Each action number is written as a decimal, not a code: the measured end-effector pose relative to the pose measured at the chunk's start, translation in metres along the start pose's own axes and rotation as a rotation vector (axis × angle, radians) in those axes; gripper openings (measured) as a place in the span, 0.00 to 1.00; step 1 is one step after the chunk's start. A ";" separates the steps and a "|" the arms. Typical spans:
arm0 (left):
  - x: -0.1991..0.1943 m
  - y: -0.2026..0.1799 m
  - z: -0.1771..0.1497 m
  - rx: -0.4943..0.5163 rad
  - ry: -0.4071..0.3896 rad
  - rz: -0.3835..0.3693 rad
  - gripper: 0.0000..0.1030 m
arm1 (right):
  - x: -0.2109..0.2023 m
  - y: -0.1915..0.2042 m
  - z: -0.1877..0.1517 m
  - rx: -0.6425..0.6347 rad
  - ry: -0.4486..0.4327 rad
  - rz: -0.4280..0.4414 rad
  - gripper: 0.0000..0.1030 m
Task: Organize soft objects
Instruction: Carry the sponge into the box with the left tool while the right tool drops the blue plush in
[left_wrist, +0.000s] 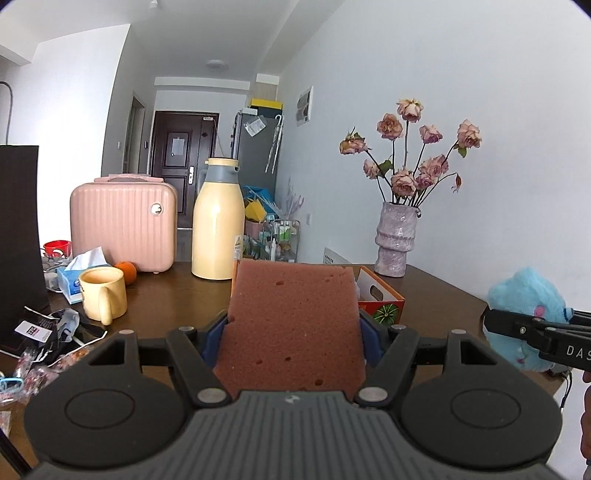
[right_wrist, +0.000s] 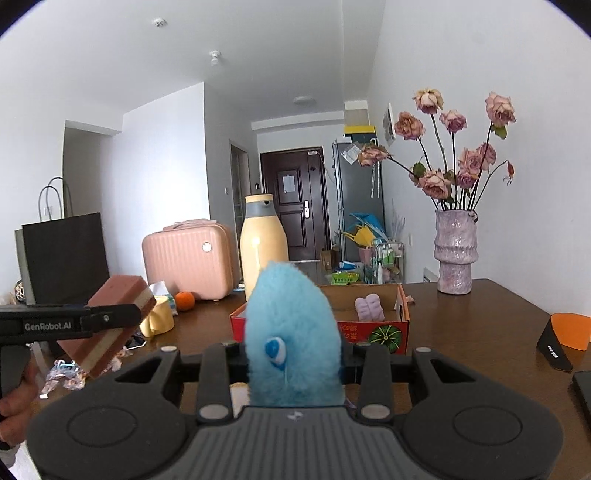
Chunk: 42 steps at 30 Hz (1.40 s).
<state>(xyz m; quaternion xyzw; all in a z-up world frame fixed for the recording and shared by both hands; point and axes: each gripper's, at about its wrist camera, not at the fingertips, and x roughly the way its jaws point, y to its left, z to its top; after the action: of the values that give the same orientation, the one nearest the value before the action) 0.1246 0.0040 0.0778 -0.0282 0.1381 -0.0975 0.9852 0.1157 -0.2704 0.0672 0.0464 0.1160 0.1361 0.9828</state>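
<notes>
Currently left tongs (left_wrist: 293, 328) clenched on brown sponge (left_wrist: 293, 325), blue pads pressing its two sides. Sponge long axis runs away from the camera, far end tilted up, frame centre; right wrist view shows a cream layer in its edge. Right tongs (right_wrist: 293, 354) clenched on blue plush toy (right_wrist: 291, 332), which stands upright, rounded top pointing up, frame centre. Both items held above the brown surface (right_wrist: 480, 325). Just behind them, mid frame: open cardboard box (right_wrist: 402, 314) with watermelon print, a lilac soft item (right_wrist: 369, 306) lying inside. Left of box: cream thermos (left_wrist: 218, 225), pink case (left_wrist: 123, 225), yellow mug (left_wrist: 103, 291), orange (left_wrist: 127, 271), tissue pack (left_wrist: 75, 280). Right: vase (right_wrist: 454, 251) of dried roses.
</notes>
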 end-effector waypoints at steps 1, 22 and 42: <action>-0.005 0.000 -0.001 -0.002 -0.006 0.001 0.68 | -0.005 0.001 -0.001 -0.001 -0.005 0.001 0.34; -0.021 0.001 -0.006 -0.012 -0.035 -0.008 0.68 | -0.024 0.011 -0.006 -0.012 -0.053 -0.001 0.34; 0.119 0.014 0.055 0.038 0.021 -0.007 0.68 | 0.098 -0.023 0.049 -0.031 0.020 -0.028 0.34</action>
<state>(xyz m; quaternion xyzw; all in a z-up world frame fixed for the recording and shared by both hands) 0.2546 -0.0049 0.0981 -0.0091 0.1466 -0.1038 0.9837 0.2256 -0.2680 0.0911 0.0284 0.1242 0.1244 0.9840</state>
